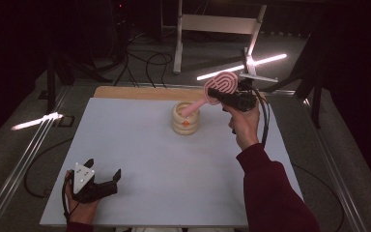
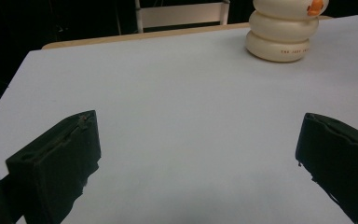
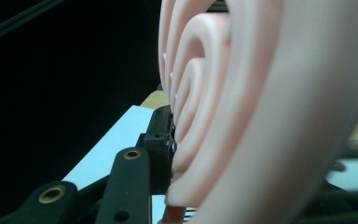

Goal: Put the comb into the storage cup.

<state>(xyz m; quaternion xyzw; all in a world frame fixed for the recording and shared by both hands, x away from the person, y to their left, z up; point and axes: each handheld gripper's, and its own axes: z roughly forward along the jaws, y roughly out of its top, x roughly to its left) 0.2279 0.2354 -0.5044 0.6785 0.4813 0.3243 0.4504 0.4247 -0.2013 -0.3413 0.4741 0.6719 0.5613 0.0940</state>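
A pink utensil with a flat spiral-ridged head (image 1: 221, 86) hangs tilted above the back of the table. Its thin handle (image 1: 192, 108) slants down into a cream holder of stacked rings (image 1: 185, 121) with a small orange mark. My right gripper (image 1: 216, 93) is shut on the head from the right. In the right gripper view the ridged head (image 3: 242, 116) looms close, and one black finger (image 3: 161, 140) presses its left face. My left gripper (image 1: 104, 168) rests at the near left corner, open and holding nothing. Beyond its jaws (image 2: 198, 154) stands the holder (image 2: 282, 32).
A white sheet (image 1: 149, 154) covers the table, and a strip of wood (image 1: 135, 92) shows at its back edge. Behind the table, cables (image 1: 149, 63) lie on the floor near a white stand (image 1: 217, 24). Bright light strips (image 1: 244, 66) reflect off the floor.
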